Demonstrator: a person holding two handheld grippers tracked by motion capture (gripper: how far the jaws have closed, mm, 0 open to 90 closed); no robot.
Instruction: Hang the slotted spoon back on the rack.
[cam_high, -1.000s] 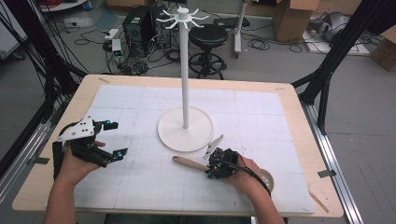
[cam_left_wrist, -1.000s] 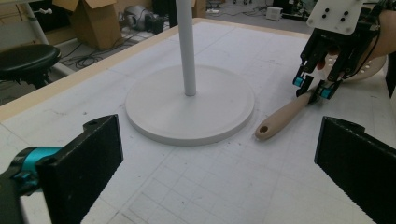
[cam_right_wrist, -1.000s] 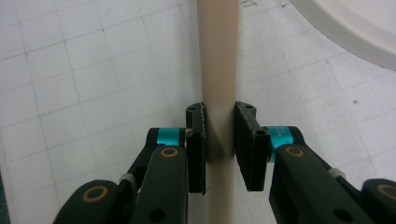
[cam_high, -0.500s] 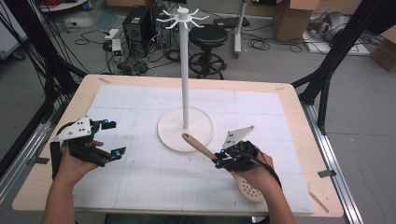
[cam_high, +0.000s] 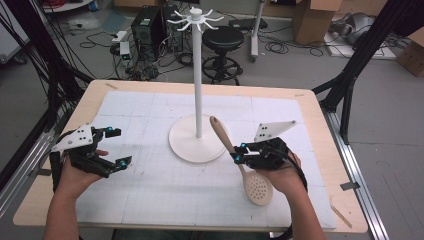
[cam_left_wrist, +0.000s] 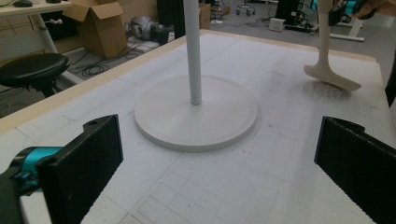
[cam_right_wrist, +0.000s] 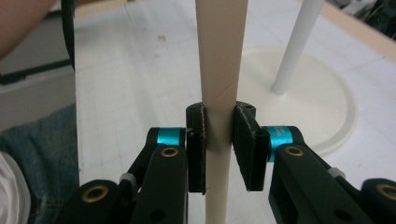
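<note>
Spoon first: I see a pale beige slotted spoon (cam_high: 242, 161) with a long straight handle and a round bowl pierced with small holes. My right gripper (cam_high: 236, 153) has its fingers clamped on the handle near mid-length; in the right gripper view the two black pads press either side of the shaft (cam_right_wrist: 219, 93), which runs straight up through the frame. In the left gripper view the spoon (cam_left_wrist: 327, 60) hangs with its bowl just above the mat, a shadow beneath it.

The counter (cam_high: 320, 125) is a light wooden top covered by a white gridded mat (cam_high: 150, 190). A white stand (cam_high: 198, 90) rises from a round base (cam_high: 187, 147) near the middle, with a ring of hooks at its top. The spoon sits right of the base, its handle tip just beside the base's right rim. The mat in front of the base, between my two hands, is bare, and the counter's near edge lies just below both forearms.

In the high view the spoon's long axis runs from the bowl, low and toward me by my right hand (cam_high: 280, 172), up and away to the handle tip, which leans toward the stand's pole.

My left gripper (cam_high: 116, 147) hovers over the left side of the mat, fingers spread wide and holding nothing.
</note>
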